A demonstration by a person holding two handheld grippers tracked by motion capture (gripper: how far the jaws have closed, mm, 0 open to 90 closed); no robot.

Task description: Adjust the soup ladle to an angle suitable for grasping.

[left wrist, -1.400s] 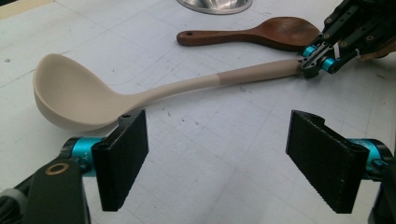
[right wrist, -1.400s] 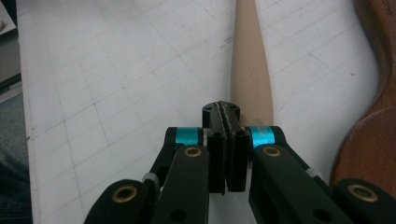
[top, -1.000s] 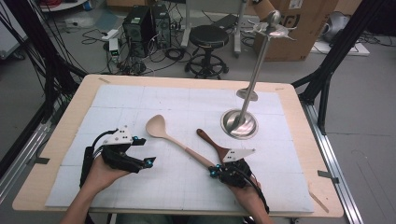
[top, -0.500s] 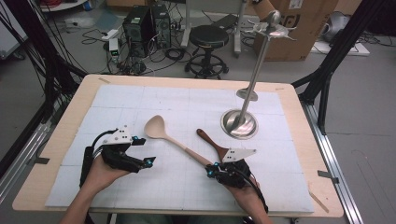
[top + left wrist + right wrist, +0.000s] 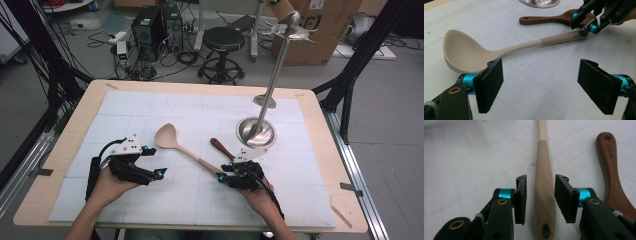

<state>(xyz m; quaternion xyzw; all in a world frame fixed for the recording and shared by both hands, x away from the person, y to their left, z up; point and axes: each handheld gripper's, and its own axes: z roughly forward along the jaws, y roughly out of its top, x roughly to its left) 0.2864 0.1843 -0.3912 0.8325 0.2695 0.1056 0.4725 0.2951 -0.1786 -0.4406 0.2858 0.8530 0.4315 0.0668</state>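
Observation:
A beige ladle [image 5: 187,152] lies on the white mat [image 5: 150,105], bowl to the far left, handle toward me. My right gripper [image 5: 222,173] is at the handle's end. In the right gripper view the handle [image 5: 543,182] lies between the pads [image 5: 520,200] with a gap on each side; the jaws have just been opening. A brown wooden spoon [image 5: 222,148] lies just right of it, close beside the right jaw [image 5: 612,170]. My left gripper [image 5: 152,161] rests on the mat near the ladle's bowl [image 5: 464,52], wide open with nothing between its fingers [image 5: 490,85].
A metal stand with a round base [image 5: 255,132] and a tall pole topped by hooks [image 5: 291,30] rises at the mat's right, just beyond the spoon. The wooden table edge [image 5: 200,86] runs behind it. Bare mat stretches far left and front right.
The right gripper's jaws have parted a little around the ladle handle. Both hands, the ladle and the spoon have kept their places.

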